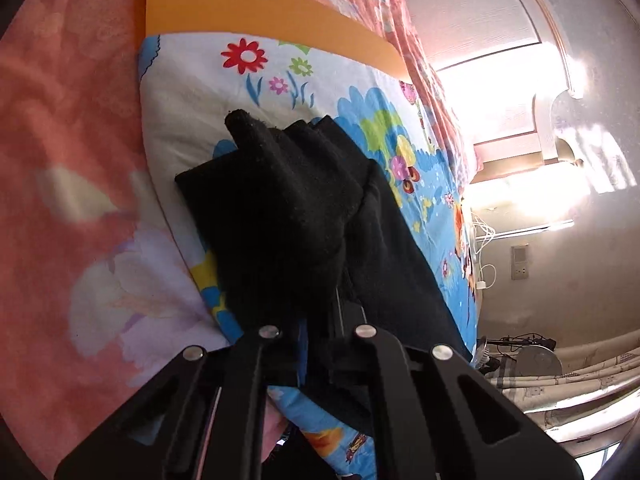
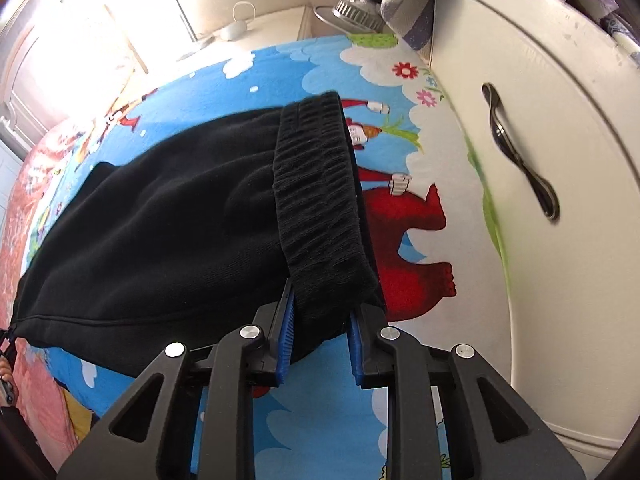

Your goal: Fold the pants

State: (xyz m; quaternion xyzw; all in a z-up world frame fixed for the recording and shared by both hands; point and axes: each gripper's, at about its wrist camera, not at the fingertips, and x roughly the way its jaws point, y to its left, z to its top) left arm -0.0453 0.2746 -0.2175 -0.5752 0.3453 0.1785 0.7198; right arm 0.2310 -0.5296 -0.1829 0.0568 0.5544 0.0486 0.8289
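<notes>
1. Left wrist view, from 9 o'clock: a pink blanket (image 1: 60,140) fills the left side, bare cloth all the way up to the edge of the cartoon sheet (image 1: 200,92).
2. At 12 o'clock an orange band (image 1: 240,12) borders the sheet's far edge.
3. The black pants (image 1: 280,200) lie on the sheet in the middle of this view. A bunched end sticks up toward 12 o'clock, and a flat length runs down toward 5 o'clock.
4. The left gripper (image 1: 320,320) is at 6 o'clock with its jaws drawn close together and dark cloth bunched over them. The fingertips are hidden, so I cannot tell for certain what they pinch.
5. At 3 o'clock the sheet ends at a drop. Beyond it are a bright window (image 1: 500,100) and a wall socket (image 1: 520,262).
6. Right wrist view: the pants (image 2: 160,232) spread from 9 o'clock to the centre. Their lower seam edge runs along 8 o'clock, with open blue sheet (image 2: 320,420) below it.
7. The ribbed waistband (image 2: 320,192) stands up through the centre, from 12 toward 6 o'clock.
8. The right gripper (image 2: 320,340) clamps the waistband's near end between its blue pads (image 2: 286,336).
9. At 3 o'clock, printed sheet lies bare between the waistband and a white cabinet door (image 2: 560,280) with a metal handle (image 2: 520,152). The sheet's edge touches that door.
</notes>
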